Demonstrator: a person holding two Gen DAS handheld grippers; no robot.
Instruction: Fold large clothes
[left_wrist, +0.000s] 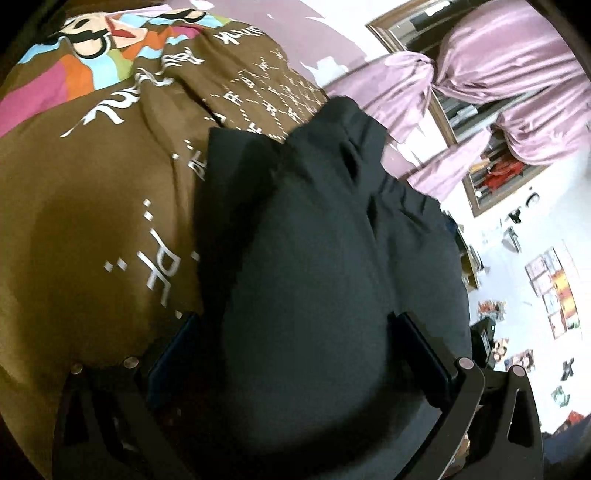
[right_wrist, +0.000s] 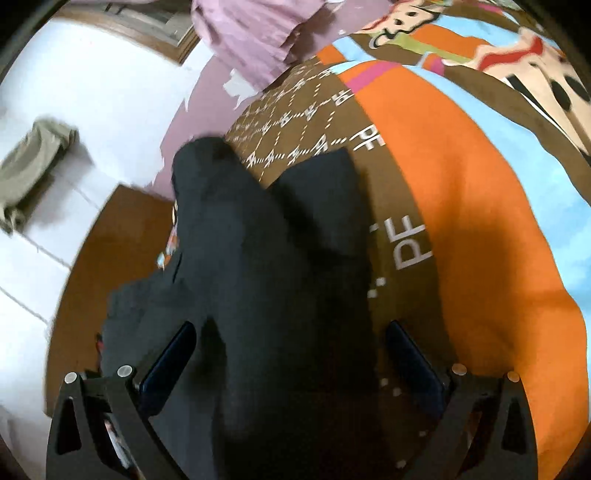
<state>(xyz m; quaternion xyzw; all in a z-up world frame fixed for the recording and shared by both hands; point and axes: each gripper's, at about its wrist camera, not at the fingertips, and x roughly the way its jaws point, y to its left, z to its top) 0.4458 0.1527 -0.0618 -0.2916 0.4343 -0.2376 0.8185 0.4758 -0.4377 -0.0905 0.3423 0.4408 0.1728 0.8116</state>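
Brown bedspread (left_wrist: 92, 206) bears black garment (left_wrist: 314, 277) between both spread jaws.

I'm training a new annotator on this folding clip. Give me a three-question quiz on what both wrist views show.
1. True or false: the left gripper is open.
2. The dark garment lies on: A) a brown printed bedspread B) a glass table C) bare tiles.
3. What lies on the white floor in the right wrist view?

Key: 1 true, both fingers stand wide apart. 2 A. 3 An olive-green cloth.
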